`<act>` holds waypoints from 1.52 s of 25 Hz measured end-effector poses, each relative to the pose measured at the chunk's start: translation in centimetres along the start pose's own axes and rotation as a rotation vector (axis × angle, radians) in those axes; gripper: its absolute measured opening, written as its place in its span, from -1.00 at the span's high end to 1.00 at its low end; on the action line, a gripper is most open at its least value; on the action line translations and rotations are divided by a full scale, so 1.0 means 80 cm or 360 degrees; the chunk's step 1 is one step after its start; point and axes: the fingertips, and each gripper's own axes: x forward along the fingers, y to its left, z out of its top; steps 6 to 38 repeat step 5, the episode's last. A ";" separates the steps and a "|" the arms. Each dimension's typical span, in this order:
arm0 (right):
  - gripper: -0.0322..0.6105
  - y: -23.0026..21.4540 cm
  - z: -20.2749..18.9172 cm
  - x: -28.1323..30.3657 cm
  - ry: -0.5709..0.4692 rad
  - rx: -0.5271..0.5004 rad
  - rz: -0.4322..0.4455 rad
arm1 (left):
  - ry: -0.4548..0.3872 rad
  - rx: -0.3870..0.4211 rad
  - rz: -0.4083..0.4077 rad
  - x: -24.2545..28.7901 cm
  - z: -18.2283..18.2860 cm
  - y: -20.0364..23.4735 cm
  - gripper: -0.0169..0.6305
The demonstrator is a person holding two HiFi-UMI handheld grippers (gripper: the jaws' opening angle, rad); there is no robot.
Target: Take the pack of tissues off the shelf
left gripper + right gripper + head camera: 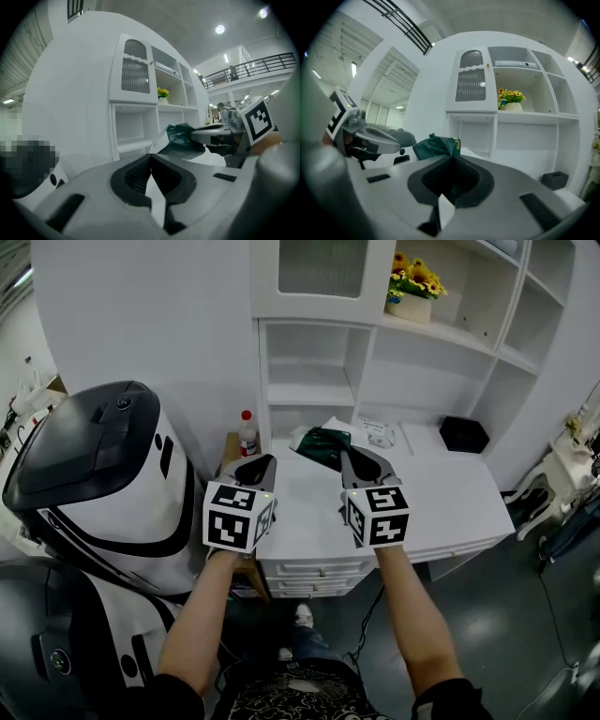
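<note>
At white desk [441,498], crumpled glossy green pack [322,443]

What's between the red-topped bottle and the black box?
The green tissue pack and some white papers, on the desk, seen in the head view.

We hold both bare forearms [202,615] out ahead, side by side. Our grey two-jaw left gripper [265,460] is closed, empty. Our matching right gripper [349,454] pinches the dark green plastic tissue pack [317,441] at its fingertips.
</note>
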 end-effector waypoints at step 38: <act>0.88 -0.006 -0.002 -0.007 0.0005 -0.0007 -0.0016 | 0.0001 0.0012 -0.0007 0.002 0.002 -0.006 0.92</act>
